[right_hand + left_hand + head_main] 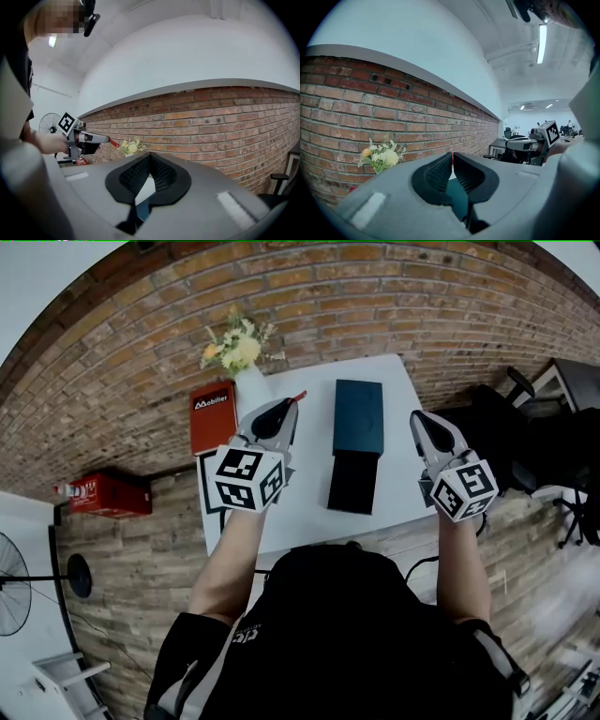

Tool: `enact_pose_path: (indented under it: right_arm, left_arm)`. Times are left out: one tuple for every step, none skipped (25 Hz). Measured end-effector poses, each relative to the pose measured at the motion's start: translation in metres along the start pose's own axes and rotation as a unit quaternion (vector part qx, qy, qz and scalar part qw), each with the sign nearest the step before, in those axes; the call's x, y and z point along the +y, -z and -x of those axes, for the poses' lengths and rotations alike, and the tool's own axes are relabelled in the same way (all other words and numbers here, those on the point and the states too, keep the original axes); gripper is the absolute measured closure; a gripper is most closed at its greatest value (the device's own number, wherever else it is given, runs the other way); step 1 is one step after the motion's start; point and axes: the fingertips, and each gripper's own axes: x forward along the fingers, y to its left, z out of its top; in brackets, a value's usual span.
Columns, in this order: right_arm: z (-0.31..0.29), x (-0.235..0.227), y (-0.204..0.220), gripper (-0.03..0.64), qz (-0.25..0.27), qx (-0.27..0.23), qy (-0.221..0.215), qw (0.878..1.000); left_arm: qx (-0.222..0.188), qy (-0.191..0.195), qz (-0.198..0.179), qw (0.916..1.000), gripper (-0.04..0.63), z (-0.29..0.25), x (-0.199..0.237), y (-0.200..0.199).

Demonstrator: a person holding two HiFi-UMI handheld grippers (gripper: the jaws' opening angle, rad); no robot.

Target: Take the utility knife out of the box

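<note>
A dark teal box lies on the white table, with its black inner part slid out toward me. My left gripper hovers left of the box, shut on a thin red utility knife whose tip pokes out past the jaws. In the left gripper view the knife shows as a red sliver pinched between the pads of the left gripper. The right gripper view also catches the knife. My right gripper is held right of the box, shut and empty; its jaws meet with nothing between.
A vase of flowers and a red carton stand at the table's far left corner, against the brick wall. A red case and a fan are on the floor at left. Office chairs stand at right.
</note>
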Motion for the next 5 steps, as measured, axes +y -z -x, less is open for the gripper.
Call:
enact_pose_path:
  right_arm:
    - [-0.0002, 0.0001, 0.0003, 0.618, 0.001, 0.001, -0.001, 1.0]
    - [0.0, 0.0001, 0.0008, 0.618, 0.001, 0.002, -0.002, 1.0]
    - [0.0003, 0.0001, 0.0014, 0.618, 0.001, 0.002, -0.003, 1.0]
    - [0.0007, 0.0, 0.0021, 0.618, 0.002, 0.003, -0.004, 1.0]
    - [0.0011, 0.0, 0.0028, 0.618, 0.002, 0.004, -0.005, 1.0]
  left_arm:
    - [0.0, 0.0, -0.001, 1.0, 0.578, -0.0008, -0.0007, -0.0001]
    - [0.0, 0.001, -0.001, 1.0, 0.578, -0.0014, -0.0015, 0.0002]
    - [0.0, 0.001, -0.001, 1.0, 0.578, -0.002, -0.0022, 0.0008]
    - [0.001, 0.002, -0.001, 1.0, 0.578, -0.0025, -0.0029, 0.0014]
    - [0.001, 0.002, 0.0, 1.0, 0.578, -0.0029, -0.0035, 0.0021]
